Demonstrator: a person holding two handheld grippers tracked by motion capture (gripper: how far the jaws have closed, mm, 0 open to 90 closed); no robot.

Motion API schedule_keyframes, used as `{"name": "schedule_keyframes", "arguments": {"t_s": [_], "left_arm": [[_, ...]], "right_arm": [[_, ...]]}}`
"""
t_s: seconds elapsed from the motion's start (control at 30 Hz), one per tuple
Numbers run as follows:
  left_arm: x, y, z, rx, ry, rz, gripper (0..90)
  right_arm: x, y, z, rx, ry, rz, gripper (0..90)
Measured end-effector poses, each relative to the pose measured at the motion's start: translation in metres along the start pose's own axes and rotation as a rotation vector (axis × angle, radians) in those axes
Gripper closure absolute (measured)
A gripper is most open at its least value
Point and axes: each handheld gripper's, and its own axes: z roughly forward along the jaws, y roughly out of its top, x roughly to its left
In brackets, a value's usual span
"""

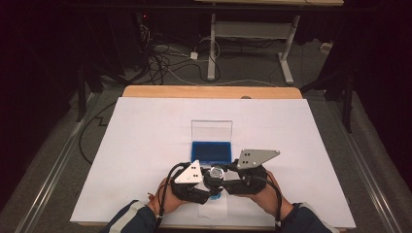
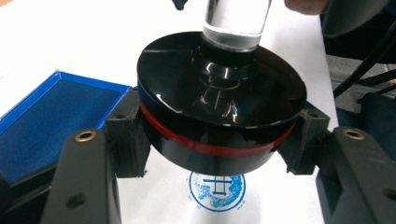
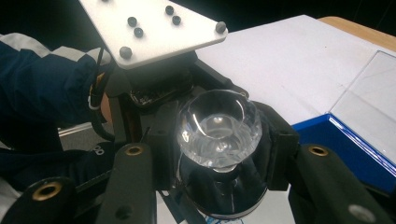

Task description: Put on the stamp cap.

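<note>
Stamp (image 2: 219, 107), round black body w/ a red band and a clear knob handle (image 3: 217, 127), sits near the front edge of the table (image 1: 145, 92), about mid-width, lifted just off the white paper (image 1: 145, 145). Left gripper (image 2: 219, 140) is clamped on the stamp's body: its two black fingers (image 2: 123, 140) press the body from either side at the red band, narrow gap filled by the stamp. Its jaws have just eased apart a touch, but the pads are on the body in the left gripper view. Right gripper (image 3: 219, 154) is closed on the stamp too, fingers (image 3: 280, 144) hugging the black neck just below the clear knob, one each side; can't tell exact contact on the near side, dark there. Both grippers meet at the stamp in the high view (image 1: 216, 175), hands behind them at the front edge.

Under the stamp, on the paper: a round blue print (image 2: 217, 189), directly below the body. Blue ink pad (image 1: 211, 151) w/ its clear lid (image 1: 211, 130) standing up, just beyond the stamp toward the table's centre.
</note>
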Motion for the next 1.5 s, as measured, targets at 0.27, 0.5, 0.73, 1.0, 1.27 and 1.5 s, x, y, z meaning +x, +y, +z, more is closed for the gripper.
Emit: {"name": "schedule_keyframes", "arguments": {"t_s": [0.27,0.5,0.73,1.0,1.27,1.5], "left_arm": [[0.001,-0.001,0.004,0.035,0.019,-0.009,32.1],[0.003,-0.003,0.006,0.066,0.034,-0.011,27.7],[0.004,-0.004,0.005,0.076,0.044,-0.013,26.0],[0.006,-0.005,0.0,0.079,0.058,-0.02,23.5],[0.008,-0.009,-0.005,0.087,0.074,-0.015,19.7],[0.011,-0.016,-0.021,0.084,0.101,-0.014,15.7]], "right_arm": [[0.0,0.001,-0.002,-0.009,-0.007,-0.003,57.0],[-0.005,0.002,-0.008,-0.018,-0.046,0.02,57.0],[-0.01,0.003,-0.014,-0.021,-0.074,0.031,57.0],[-0.016,0.003,-0.022,-0.027,-0.107,0.05,57.0],[-0.025,0.004,-0.033,-0.027,-0.145,0.081,57.0],[-0.029,0.006,-0.043,-0.04,-0.174,0.084,57.0]]}}
